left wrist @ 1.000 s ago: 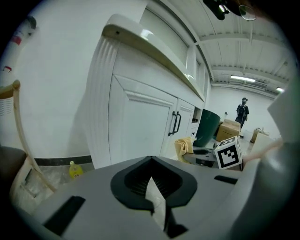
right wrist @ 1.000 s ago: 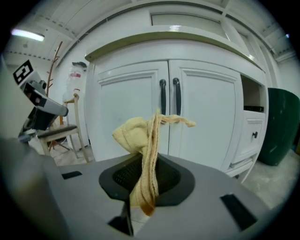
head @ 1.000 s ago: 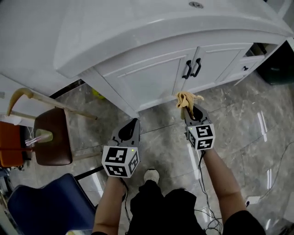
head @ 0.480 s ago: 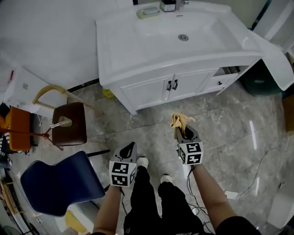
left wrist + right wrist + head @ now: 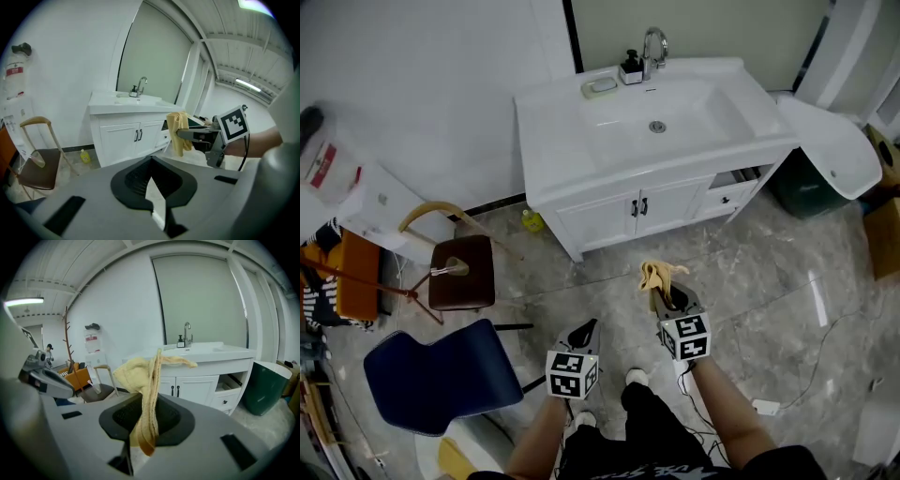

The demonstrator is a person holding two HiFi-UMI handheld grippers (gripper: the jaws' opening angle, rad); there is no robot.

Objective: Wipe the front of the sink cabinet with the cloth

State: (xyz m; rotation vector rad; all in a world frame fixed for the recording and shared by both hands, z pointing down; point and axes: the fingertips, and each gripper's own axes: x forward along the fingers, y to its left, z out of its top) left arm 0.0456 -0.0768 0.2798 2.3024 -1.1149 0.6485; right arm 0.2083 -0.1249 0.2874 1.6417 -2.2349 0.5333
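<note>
The white sink cabinet (image 5: 637, 208) stands against the far wall, with two doors and black handles; it also shows in the left gripper view (image 5: 136, 136) and the right gripper view (image 5: 187, 387). My right gripper (image 5: 666, 292) is shut on a yellow cloth (image 5: 656, 275), which sticks up and flops over the jaws (image 5: 147, 376). It hovers over the floor well short of the cabinet front. My left gripper (image 5: 585, 330) is lower and to the left, shut with nothing in it (image 5: 152, 187). From the left gripper view, the cloth (image 5: 177, 131) hangs from the right gripper (image 5: 190, 134).
A brown stool (image 5: 461, 274) and a blue chair (image 5: 436, 375) stand to the left. A small yellow bottle (image 5: 531, 220) sits by the cabinet's left foot. A drawer (image 5: 727, 192) is open on the cabinet's right, beside a dark green bin (image 5: 802, 183). Cables (image 5: 806, 375) lie on the floor.
The view has pulled back from the cabinet, which now lies much farther from both grippers. The cloth stays in the right gripper; the left stays shut.
</note>
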